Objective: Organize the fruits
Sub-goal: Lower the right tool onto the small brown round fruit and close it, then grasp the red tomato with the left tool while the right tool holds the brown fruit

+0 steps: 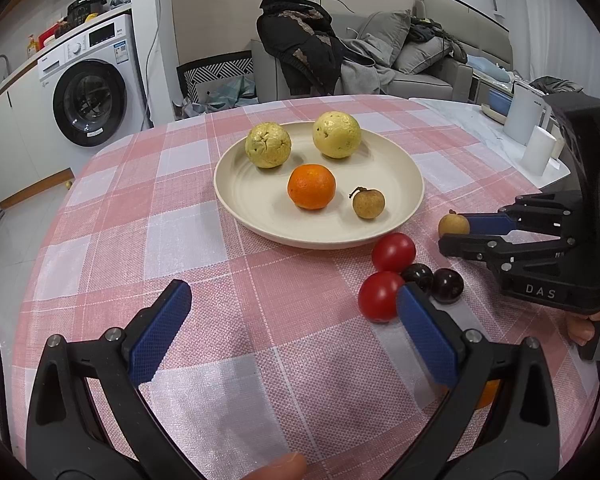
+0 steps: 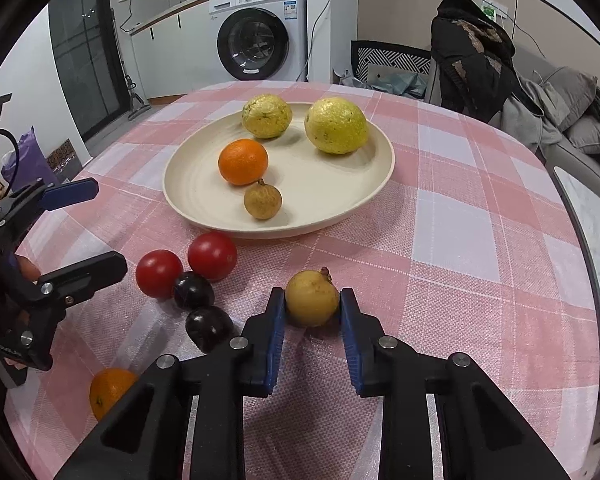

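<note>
My right gripper (image 2: 312, 300) is shut on a small yellow-brown longan (image 2: 312, 298) that rests on the pink checked cloth, in front of the cream plate (image 2: 320, 200). The left wrist view shows that longan (image 1: 454, 224) between the right gripper's (image 1: 456, 234) tips. The plate (image 1: 260, 200) carries two yellow-green round fruits (image 1: 268, 145), an orange (image 1: 311, 186) and another longan (image 1: 369, 203). Two red tomatoes (image 1: 394, 252) and two dark round fruits (image 1: 447, 285) lie beside the plate. My left gripper (image 1: 293, 292) is open over bare cloth, holding nothing.
A second orange (image 2: 110, 390) lies near the table's front edge, partly hidden behind the gripper. White containers (image 1: 538, 152) stand on a marble surface at the right. A washing machine (image 2: 260, 28) and a sofa with clothes (image 1: 380, 60) are beyond the table.
</note>
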